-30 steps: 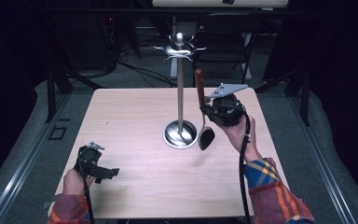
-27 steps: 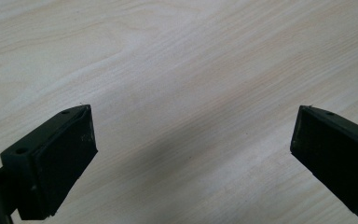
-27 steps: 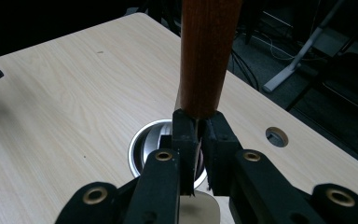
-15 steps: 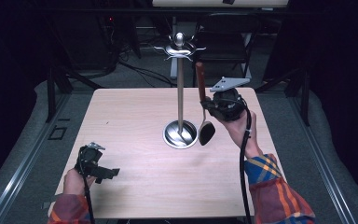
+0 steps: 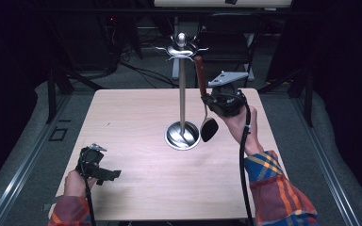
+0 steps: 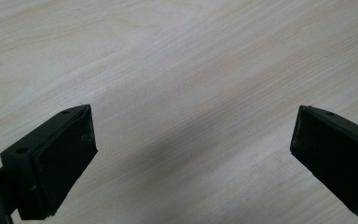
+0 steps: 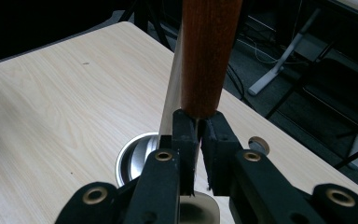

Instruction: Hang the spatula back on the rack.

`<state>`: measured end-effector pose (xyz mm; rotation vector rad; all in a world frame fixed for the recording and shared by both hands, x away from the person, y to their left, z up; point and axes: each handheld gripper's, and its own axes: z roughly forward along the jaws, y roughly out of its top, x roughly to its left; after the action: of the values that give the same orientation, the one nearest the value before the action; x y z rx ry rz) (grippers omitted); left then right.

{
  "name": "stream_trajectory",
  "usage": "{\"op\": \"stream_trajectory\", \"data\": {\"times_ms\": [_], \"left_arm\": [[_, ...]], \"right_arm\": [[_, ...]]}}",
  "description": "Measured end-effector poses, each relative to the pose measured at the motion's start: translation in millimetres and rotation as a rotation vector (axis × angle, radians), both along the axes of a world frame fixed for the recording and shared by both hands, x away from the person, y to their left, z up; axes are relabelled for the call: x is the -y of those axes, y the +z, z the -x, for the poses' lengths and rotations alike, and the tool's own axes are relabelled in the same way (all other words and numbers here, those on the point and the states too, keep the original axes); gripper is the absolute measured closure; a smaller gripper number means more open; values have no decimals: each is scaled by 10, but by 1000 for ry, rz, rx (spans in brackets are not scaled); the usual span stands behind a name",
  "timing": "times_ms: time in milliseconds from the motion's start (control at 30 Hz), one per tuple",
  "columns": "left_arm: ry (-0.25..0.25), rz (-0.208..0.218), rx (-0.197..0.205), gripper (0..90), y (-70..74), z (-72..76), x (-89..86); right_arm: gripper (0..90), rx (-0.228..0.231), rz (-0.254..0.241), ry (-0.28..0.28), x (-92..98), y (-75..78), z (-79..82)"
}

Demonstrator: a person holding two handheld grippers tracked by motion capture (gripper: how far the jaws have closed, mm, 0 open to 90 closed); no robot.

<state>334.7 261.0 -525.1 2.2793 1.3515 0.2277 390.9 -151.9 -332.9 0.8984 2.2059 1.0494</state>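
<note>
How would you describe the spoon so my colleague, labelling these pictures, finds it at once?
Find the tall metal stand mid-table. Just right of its pole, the right gripper is shut on the spoon. It alone has a reddish wooden handle pointing up and a black bowl hanging beside the stand's round base.

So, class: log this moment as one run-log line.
right gripper: shut on ladle, beside stand | left gripper: open, over table
</note>
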Motion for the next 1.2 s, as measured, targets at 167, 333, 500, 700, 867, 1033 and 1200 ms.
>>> {"op": "stream_trajectory", "data": {"times_ms": [167,333,500,700,867,1033,1200], "left_arm": [[-3,-2,-2,1,-2,-2,0],[-3,-3,-2,1,-1,-1,1],[-3,-3,-2,1,-1,-2,1],[-4,-2,0,1,-1,-2,1],[1,-2,-1,1,-3,0,7],[1,-3,0,1,-2,0,6],[0,-3,0,1,-2,0,7]], "right_arm": [[839,3,13,-7,-42,18,-4],[839,5,21,-18,-72,52,-18],[839,6,47,-32,-103,57,-30],[839,-10,43,-45,-101,34,-54],[839,-13,28,-48,-78,32,-68],[839,-15,33,-44,-94,54,-68],[838,-24,50,-39,-122,62,-83]]}}
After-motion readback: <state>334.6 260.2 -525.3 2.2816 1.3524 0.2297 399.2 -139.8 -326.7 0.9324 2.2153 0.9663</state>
